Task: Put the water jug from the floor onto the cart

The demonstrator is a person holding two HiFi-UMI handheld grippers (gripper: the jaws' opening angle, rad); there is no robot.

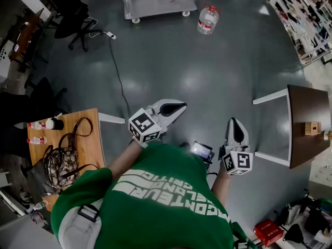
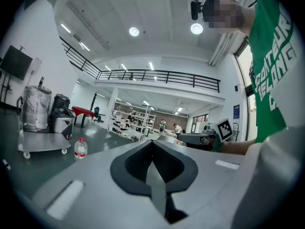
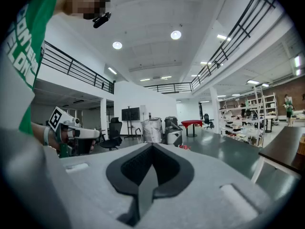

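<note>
The water jug (image 1: 208, 19), clear with a red cap and a red label, stands upright on the grey floor far ahead of me. The low grey cart (image 1: 158, 4) is just left of it, on small white wheels. My left gripper (image 1: 178, 107) and right gripper (image 1: 234, 123) hang side by side at waist height, far short of the jug, both shut and empty. In the left gripper view the jug (image 2: 80, 148) stands beside the cart (image 2: 44, 141), beyond the shut left gripper (image 2: 152, 142). In the right gripper view only the jug's red cap (image 3: 185, 147) shows over the shut right gripper (image 3: 152, 145).
A wooden table (image 1: 91, 144) with a patterned handbag (image 1: 63, 162) and small bottles stands at my left. A dark table (image 1: 305, 126) on white legs stands at my right. Black office chairs (image 1: 78, 19) and a floor cable (image 1: 117, 69) lie ahead left. A red box (image 1: 267, 231) sits by my right foot.
</note>
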